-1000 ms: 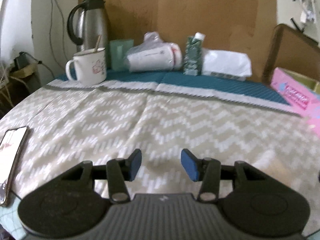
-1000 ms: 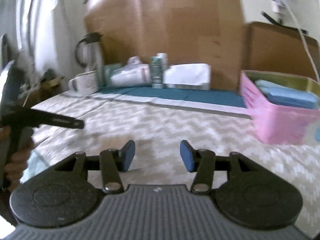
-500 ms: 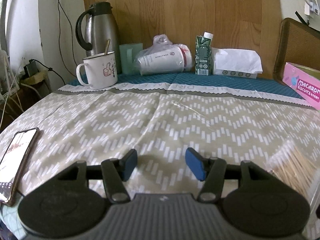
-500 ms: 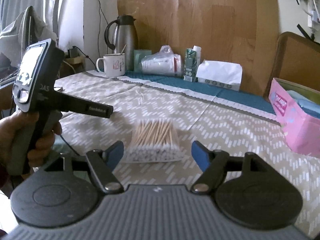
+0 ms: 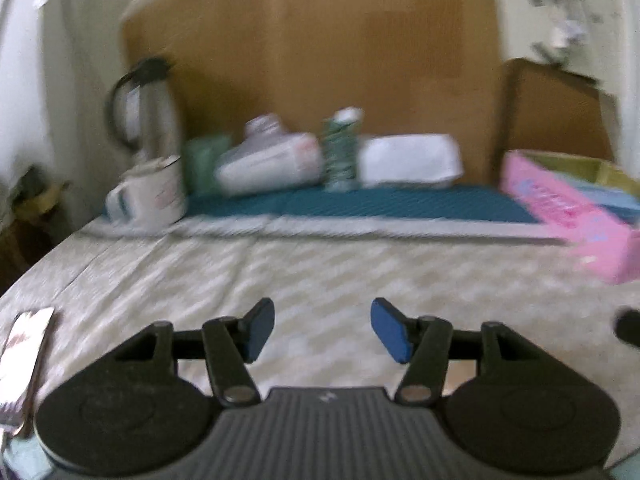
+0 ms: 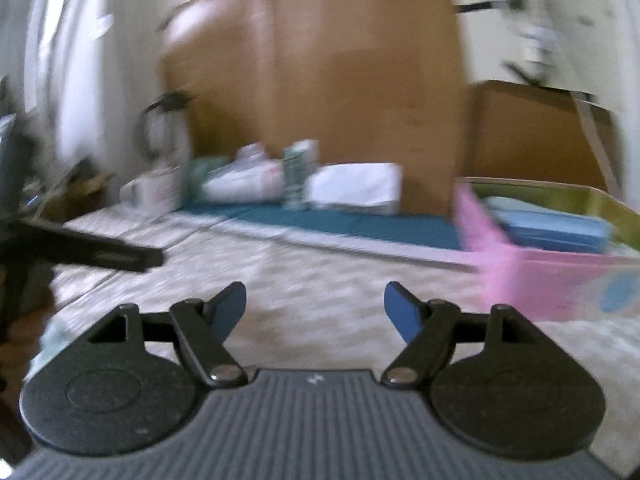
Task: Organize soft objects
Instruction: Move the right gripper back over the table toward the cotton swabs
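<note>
Both views are motion-blurred. My left gripper (image 5: 322, 330) is open and empty above the zigzag tablecloth (image 5: 320, 268). My right gripper (image 6: 315, 308) is open and empty, also over the tablecloth (image 6: 320, 280). A pink box (image 6: 552, 276) holding blue soft packs (image 6: 556, 228) stands at the right; it also shows in the left wrist view (image 5: 572, 220). The pack of cotton swabs is not in view. The left gripper's body (image 6: 92, 254) shows at the left of the right wrist view.
At the table's back stand a steel jug (image 5: 144, 108), a white mug (image 5: 150, 194), a bagged white cup (image 5: 272, 164), a green carton (image 5: 340, 152) and a white tissue pack (image 5: 408, 160). A phone (image 5: 24, 352) lies at the near left.
Both grippers have swung up and to the right. The cotton swab pack, in front of the right gripper half a second ago, has left both views. The pink box now shows larger.
</note>
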`<state>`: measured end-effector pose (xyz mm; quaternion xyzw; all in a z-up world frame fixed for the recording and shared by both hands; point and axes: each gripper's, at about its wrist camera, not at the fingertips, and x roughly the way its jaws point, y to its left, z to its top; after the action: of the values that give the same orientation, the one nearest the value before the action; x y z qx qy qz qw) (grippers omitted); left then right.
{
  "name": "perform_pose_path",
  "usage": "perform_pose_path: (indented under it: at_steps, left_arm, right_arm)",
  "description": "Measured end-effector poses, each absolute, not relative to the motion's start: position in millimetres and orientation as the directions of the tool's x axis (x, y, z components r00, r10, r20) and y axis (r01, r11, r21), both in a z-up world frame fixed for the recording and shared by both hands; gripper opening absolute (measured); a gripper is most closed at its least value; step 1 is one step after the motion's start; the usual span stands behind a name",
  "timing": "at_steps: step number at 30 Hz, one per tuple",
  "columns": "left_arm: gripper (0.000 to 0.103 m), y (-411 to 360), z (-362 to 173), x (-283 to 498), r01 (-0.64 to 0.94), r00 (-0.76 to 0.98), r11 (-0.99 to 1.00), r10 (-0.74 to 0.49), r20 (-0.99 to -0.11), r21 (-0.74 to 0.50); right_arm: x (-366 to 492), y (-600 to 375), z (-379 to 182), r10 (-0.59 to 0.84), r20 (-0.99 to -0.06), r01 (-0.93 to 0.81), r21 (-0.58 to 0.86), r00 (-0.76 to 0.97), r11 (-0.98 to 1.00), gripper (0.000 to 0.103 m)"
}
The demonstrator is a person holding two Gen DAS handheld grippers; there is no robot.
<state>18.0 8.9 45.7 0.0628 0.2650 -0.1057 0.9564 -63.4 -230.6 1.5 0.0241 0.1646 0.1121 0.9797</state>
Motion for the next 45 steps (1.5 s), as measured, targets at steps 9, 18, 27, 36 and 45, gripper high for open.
perform_pose_path:
  at_steps: [9, 18, 27, 36, 45]
  left_arm:
    - [0.056, -116.0, 66.5, -18.5, 0.511, 0.785, 0.843, -0.379, -0.491, 0.167]
    - [0.057, -194.3, 60.5, -38.6, 0.601, 0.739, 0.764, -0.417, -0.529, 0.236]
    - [0.059, -212.2, 54.1, -46.9, 0.613, 0.731, 0.745, -0.408, -0.547, 0.264]
    - [0.062, -174.5, 51.4, -36.2, 0.562, 0.75, 0.793, -0.37, -0.548, 0.233]
    - [0.064, -106.5, 45.8, -15.3, 0.461, 0.778, 0.87, -0.303, -0.55, 0.174]
  right_arm:
    - [-97.9, -343.5, 6.2, -0.093, -0.285, 0.153, 0.195, 0.954, 0.969, 0.078]
    - [-130.5, -408.5, -13.3, -0.225, -0.289, 0.309, 0.29, 0.93, 0.906, 0.078]
    - [-133.5, -425.1, -19.4, -0.207, -0.288, 0.301, 0.335, 0.935, 0.893, 0.078]
    - [-118.4, -396.4, -20.4, -0.134, -0.312, 0.232, 0.305, 0.941, 0.923, 0.078]
    - [-88.9, -331.3, -20.2, 0.029, -0.355, 0.056, 0.228, 0.935, 0.972, 0.078]
